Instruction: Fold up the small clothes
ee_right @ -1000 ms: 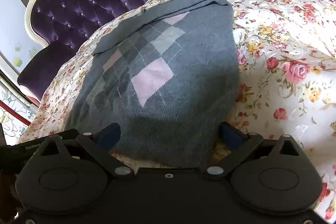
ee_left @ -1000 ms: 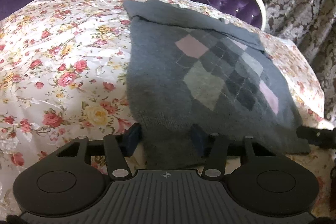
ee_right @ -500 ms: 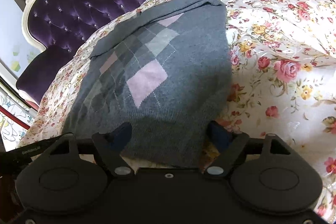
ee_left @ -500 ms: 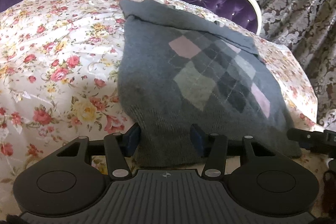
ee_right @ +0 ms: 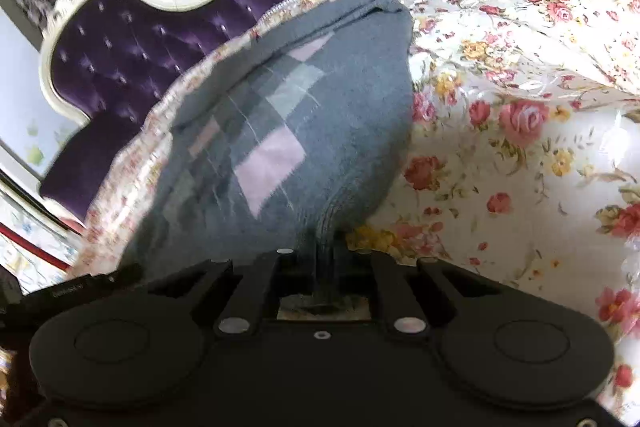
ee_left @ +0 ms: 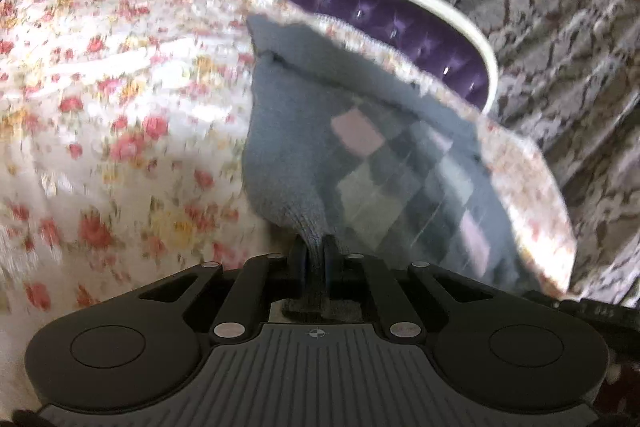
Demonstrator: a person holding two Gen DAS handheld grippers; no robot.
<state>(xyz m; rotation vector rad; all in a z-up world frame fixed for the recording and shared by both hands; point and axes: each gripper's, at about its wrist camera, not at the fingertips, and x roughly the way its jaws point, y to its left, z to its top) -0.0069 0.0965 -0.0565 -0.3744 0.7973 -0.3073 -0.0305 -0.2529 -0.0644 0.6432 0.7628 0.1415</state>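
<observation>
A small grey knit sweater [ee_left: 304, 147] with a pink, grey and dark argyle front lies on a floral bedspread [ee_left: 120, 115]. My left gripper [ee_left: 314, 259] is shut on the sweater's near hem at its left corner, and the knit bunches up between the fingers. In the right wrist view the same sweater [ee_right: 320, 115] lies ahead. My right gripper [ee_right: 326, 259] is shut on the near hem at its right corner, with the cloth pinched and lifted into a ridge. The far edge lies folded near the headboard. The left view is motion-blurred.
A purple tufted headboard [ee_left: 360, 11] with a white frame stands behind the bed, also in the right wrist view [ee_right: 132, 59]. A patterned grey curtain [ee_left: 560, 27] hangs behind it. The floral bedspread [ee_right: 520, 107] spreads wide to the right of the sweater.
Both grippers went from open around the hem to shut on it. The hem is now pinched and pulled up, and both views have shifted forward.
</observation>
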